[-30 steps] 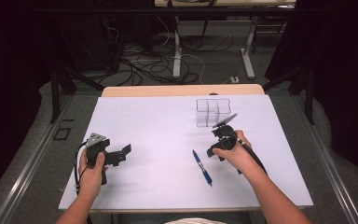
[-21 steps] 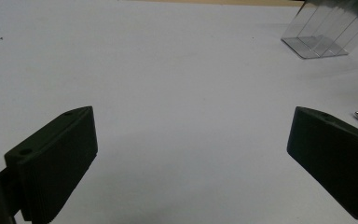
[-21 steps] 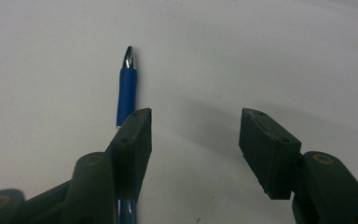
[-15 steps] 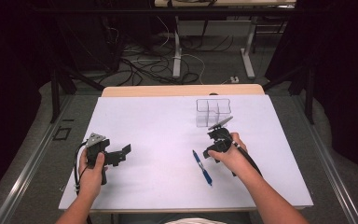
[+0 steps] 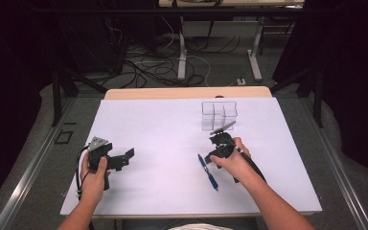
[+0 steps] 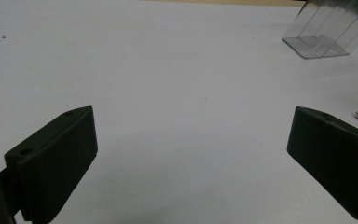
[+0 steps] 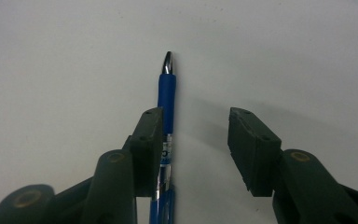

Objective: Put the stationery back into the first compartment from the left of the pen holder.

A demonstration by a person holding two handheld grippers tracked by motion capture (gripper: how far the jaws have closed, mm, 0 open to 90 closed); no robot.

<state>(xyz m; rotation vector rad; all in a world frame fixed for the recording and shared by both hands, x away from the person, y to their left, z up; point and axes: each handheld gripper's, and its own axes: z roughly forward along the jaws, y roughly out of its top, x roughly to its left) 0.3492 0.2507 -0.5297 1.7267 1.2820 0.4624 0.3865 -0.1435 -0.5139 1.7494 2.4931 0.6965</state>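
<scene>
Claw on my right has just been narrowing, half-closed astride the slim blue plastic pen lying flat on the white worktop, one jaw beside its barrel, not yet gripping.

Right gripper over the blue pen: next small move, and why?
Probably keep closing. The right gripper straddles the blue pen, which lies on the white table against one jaw with a gap to the other. Its jaws have just been closing, but the pads don't yet pinch the pen.

text: none legible | pen barrel print: perhaps lettering, too blurred
</scene>
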